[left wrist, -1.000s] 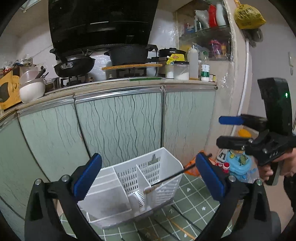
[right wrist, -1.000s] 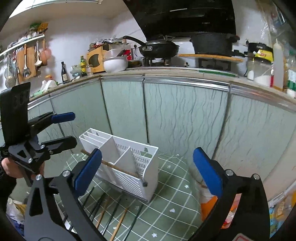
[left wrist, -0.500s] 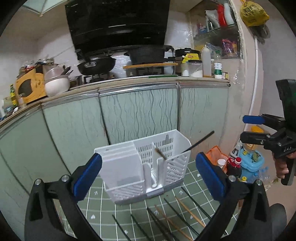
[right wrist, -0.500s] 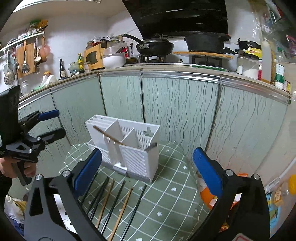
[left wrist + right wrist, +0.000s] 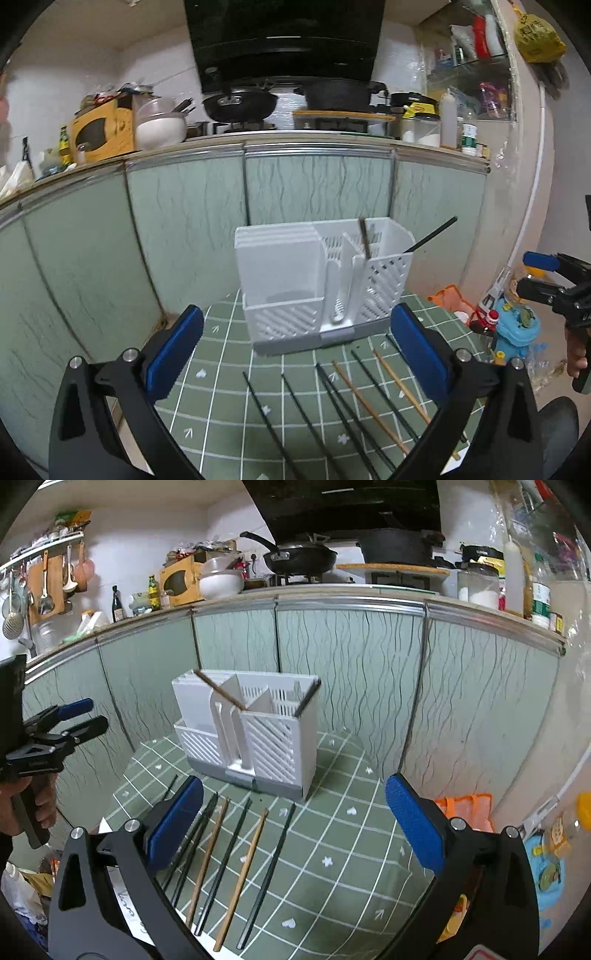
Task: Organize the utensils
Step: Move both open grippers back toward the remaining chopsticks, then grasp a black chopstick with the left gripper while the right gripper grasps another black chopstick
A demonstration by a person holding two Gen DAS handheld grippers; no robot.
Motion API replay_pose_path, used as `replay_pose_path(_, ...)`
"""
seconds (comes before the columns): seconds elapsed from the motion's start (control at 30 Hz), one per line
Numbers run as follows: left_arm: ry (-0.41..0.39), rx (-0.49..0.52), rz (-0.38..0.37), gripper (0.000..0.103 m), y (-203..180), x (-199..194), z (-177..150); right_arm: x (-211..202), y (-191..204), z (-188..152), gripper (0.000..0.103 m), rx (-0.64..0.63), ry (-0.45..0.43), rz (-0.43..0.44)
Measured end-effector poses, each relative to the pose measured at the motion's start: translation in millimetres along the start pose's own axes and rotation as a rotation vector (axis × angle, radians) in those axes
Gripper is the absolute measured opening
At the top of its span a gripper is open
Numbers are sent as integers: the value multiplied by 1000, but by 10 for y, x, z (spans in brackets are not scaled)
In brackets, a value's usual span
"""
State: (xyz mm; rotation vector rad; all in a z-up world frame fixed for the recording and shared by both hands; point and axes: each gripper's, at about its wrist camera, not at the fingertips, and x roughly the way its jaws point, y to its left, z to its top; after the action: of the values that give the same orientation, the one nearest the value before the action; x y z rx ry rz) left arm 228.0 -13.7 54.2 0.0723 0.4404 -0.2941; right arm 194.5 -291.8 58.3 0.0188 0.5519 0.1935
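Note:
A white slotted utensil holder (image 5: 321,280) (image 5: 251,731) stands upright on a green checked mat (image 5: 221,387) (image 5: 332,849). A wooden chopstick (image 5: 365,236) (image 5: 221,694) and a black chopstick (image 5: 430,236) (image 5: 306,701) lean inside it. Several black and wooden chopsticks (image 5: 369,402) (image 5: 242,875) lie side by side on the mat in front of it. My left gripper (image 5: 295,325) (image 5: 96,713) hangs open and holds nothing, just short of the holder. My right gripper (image 5: 293,786) (image 5: 532,273) is open too, above the loose chopsticks.
Green cabinet doors (image 5: 184,229) close off the space behind the holder, under a counter with a wok (image 5: 240,105) and a pot. An orange bag (image 5: 465,805), a blue toy (image 5: 517,328) and bottles crowd the floor to the right. A hand (image 5: 33,805) grips the left tool.
Both grippers have drawn back from the holder and swung round it, bringing the row of chopsticks on the mat into view. Both stay open with nothing in them.

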Motion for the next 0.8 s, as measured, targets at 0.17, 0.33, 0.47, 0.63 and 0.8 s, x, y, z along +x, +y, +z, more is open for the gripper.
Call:
replay_pose_path(0.17, -15, -4, 37, 99, 4, -55, -264, 51, 76, -272, 95, -2, 20, -23)
replay_pose_path(0.33, -10, -34, 57, 99, 34, -65, -497, 118, 157, -510, 95, -7, 44, -34)
replay_pose_path(0.47, 11, -36, 108, 99, 44, -56, -679, 159, 185, -660, 95, -1, 51, -50)
replay_pose_path(0.63, 58, -25, 155, 99, 24, -32, -897, 239, 220, -846, 95, 16, 73, -75)
replay_pose_path(0.8, 97, -51, 168, 99, 30, -28, -1146, 336, 294, -1007, 95, 3, 101, -93)
